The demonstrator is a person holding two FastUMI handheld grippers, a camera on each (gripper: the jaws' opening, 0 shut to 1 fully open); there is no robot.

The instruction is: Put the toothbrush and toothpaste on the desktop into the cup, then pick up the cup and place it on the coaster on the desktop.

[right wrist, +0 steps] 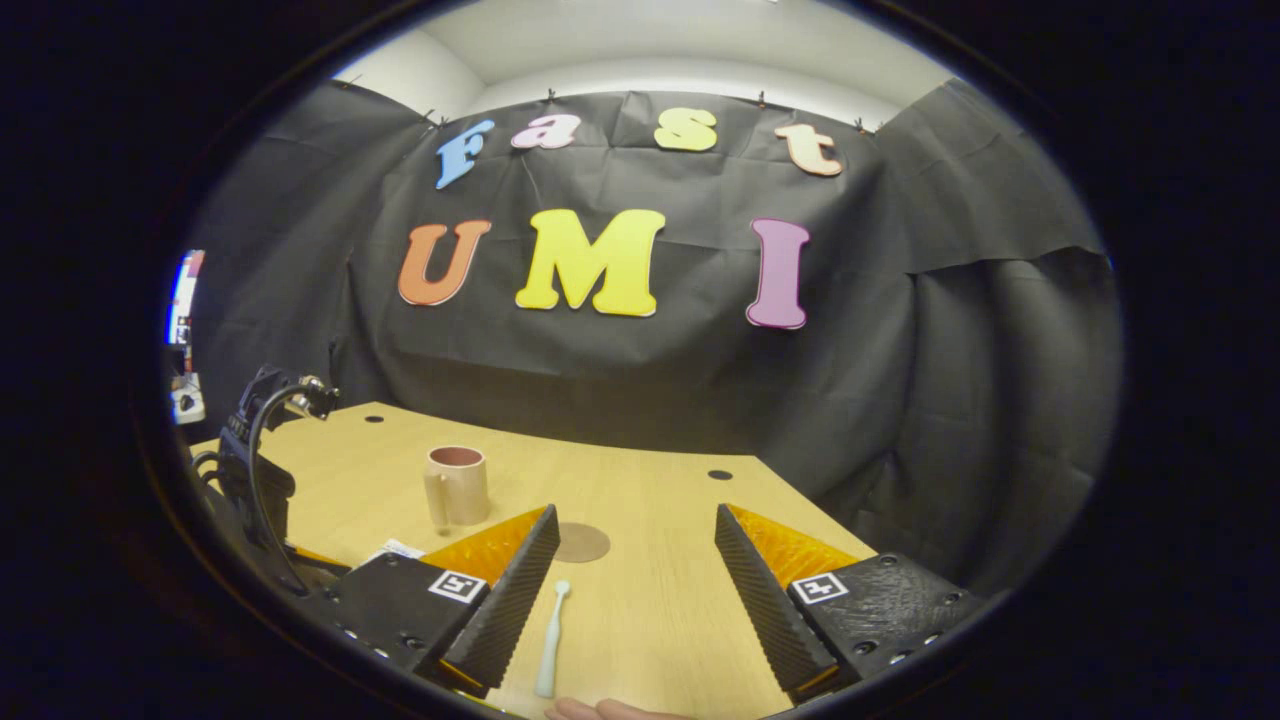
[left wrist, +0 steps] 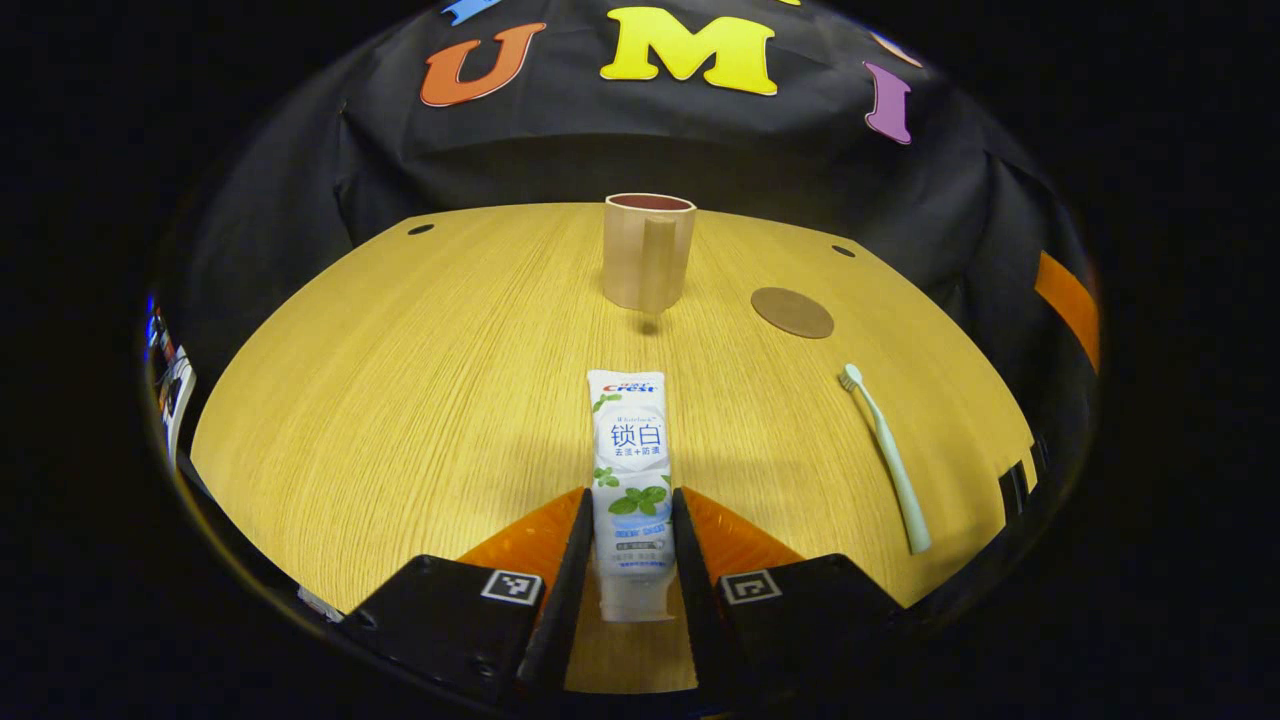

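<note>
We are pinching the toothpaste (left wrist: 631, 480) on the tabletop (left wrist: 400, 400) with our left gripper (left wrist: 630, 520); our right gripper (right wrist: 635, 560) is hanging spread. Toothbrush (left wrist: 888, 460) lying at 3 o'clock, coaster (left wrist: 792, 312) at 1, cup (left wrist: 648, 250) at 12.

surface: wooden desktop (left wrist: 420, 400), light grain, small dark holes near the far corners
toothpaste tube (left wrist: 630, 470): flat on the desktop, lying lengthwise between the left gripper's fingers (left wrist: 575, 560), near end between them, far end pointing at the cup
cup (left wrist: 648, 250): upright, straight beyond the left fingers, handle facing them
coaster (left wrist: 792, 312): round, brown, flat, beyond and right of the left fingers, beside the cup, apart from it
toothbrush (right wrist: 551, 635): flat, between the right gripper's fingers (right wrist: 515, 590), close to the left one, bristle end away
</note>
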